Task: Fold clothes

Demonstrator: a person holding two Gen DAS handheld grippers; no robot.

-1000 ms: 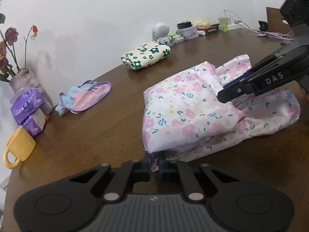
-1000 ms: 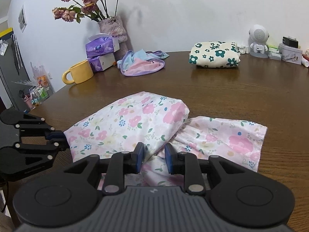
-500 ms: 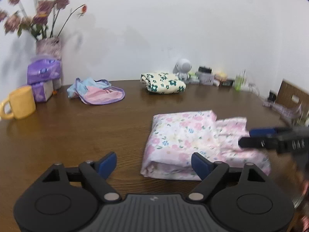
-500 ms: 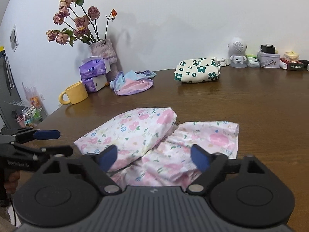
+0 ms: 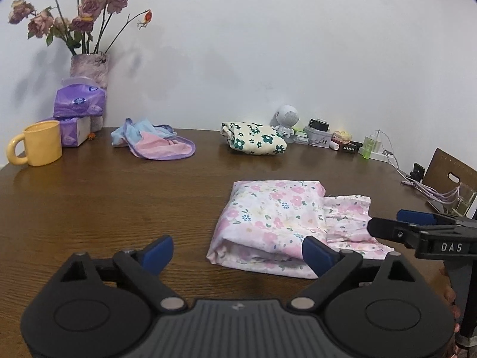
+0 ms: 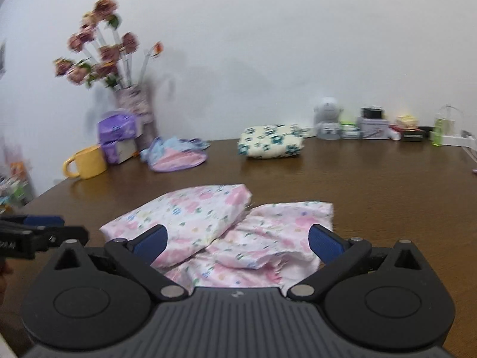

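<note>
— Brown wooden table (image 5: 119,208), white wall behind: what lies there?

— A pink floral garment (image 5: 268,217), folded thick at one end, a thinner flap spilling out alongside, its long axis running across the table's near side.

— The tongs?

— The left gripper (image 5: 238,252) is opening, nothing between its pads; the right gripper (image 6: 238,240) stands wide apart above the cloth, gripping nothing.
</note>
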